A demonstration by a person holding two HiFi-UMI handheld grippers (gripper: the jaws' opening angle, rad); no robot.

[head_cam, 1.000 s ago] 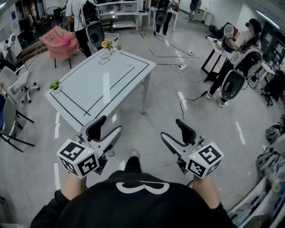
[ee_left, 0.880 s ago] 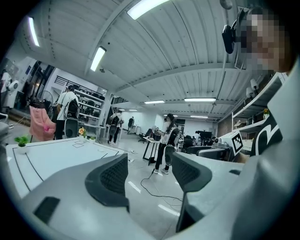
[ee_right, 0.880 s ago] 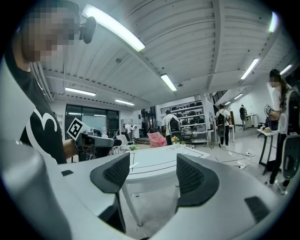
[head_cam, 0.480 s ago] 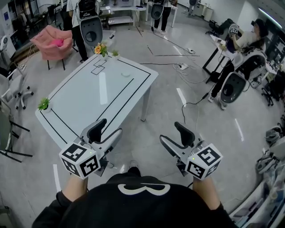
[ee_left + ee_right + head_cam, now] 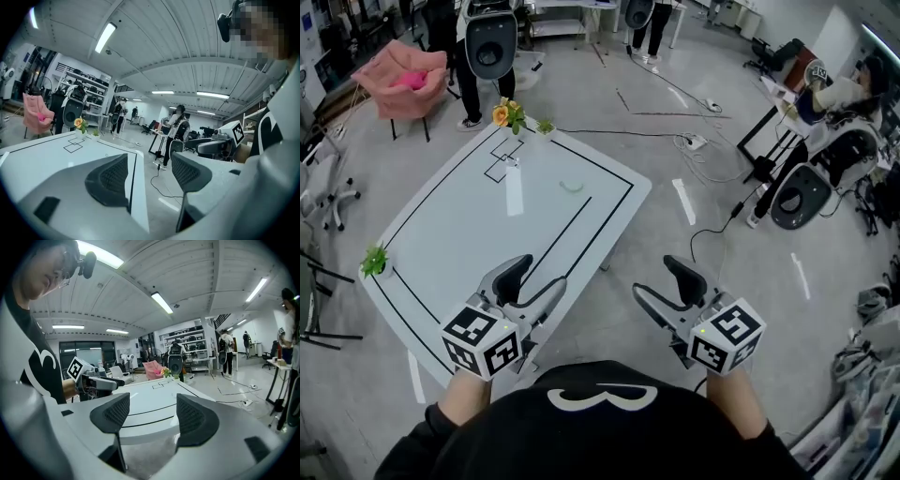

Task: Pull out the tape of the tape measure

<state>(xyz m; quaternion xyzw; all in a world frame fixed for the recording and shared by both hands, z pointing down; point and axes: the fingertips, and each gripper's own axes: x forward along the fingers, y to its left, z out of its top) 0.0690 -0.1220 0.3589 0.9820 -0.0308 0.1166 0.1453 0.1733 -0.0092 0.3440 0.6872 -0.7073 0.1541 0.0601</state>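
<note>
Your left claw [image 5: 532, 281] is open and empty, and now sits over the near edge of the worktop [image 5: 469, 216], which is closer than a second ago. There's a small pale item [image 5: 572, 186] mid-worktop, well ahead of both claws; can't confirm it's the tape measure. Your right claw [image 5: 664, 284] is open and empty over the floor [image 5: 675, 234].

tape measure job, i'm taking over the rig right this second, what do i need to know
Left gripper: open, empty, held at the near edge of the white table.
Right gripper: open, empty, over the floor off the table's near right side.
Job's things: no tape measure can be made out. A small pale object lies mid-table, too small to identify. A flower pot stands at the far corner.
Done: nothing yet.
Left: find the tape measure, hold its case with one gripper, pull the tape out with the other.
</note>
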